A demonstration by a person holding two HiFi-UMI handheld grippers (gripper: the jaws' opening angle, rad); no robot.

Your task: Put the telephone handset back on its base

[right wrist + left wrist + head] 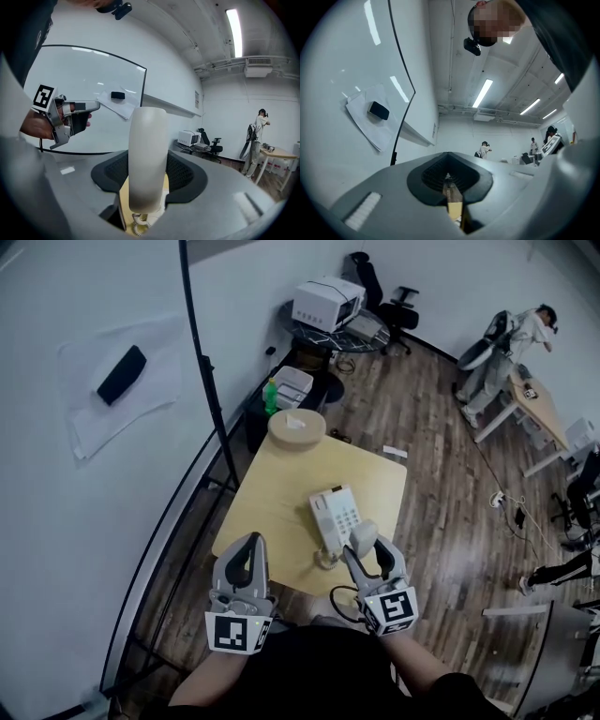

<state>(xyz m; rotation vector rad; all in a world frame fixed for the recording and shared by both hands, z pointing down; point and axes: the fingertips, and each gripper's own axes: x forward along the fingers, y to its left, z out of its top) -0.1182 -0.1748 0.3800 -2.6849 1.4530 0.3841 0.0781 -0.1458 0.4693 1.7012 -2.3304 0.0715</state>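
The left gripper (250,542) and right gripper (364,549) are grey shells with black ribbed pads (183,172) inside. Each carries a white cube (238,632) of black square markers. The person's top (309,673) is black.

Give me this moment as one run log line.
right gripper: shut on handset | handset: off base | left gripper: shut, empty | base: on table

In the lower middle of the head view both forearms reach forward from the bottom edge, and each hand holds one claw. The left claw (249,554) points up in the frame, a little raised, and its jaws are pressed together with nothing between them. The right claw (364,554), just beside it on the right, grips the white handset (146,154), which stands upright between its jaws.
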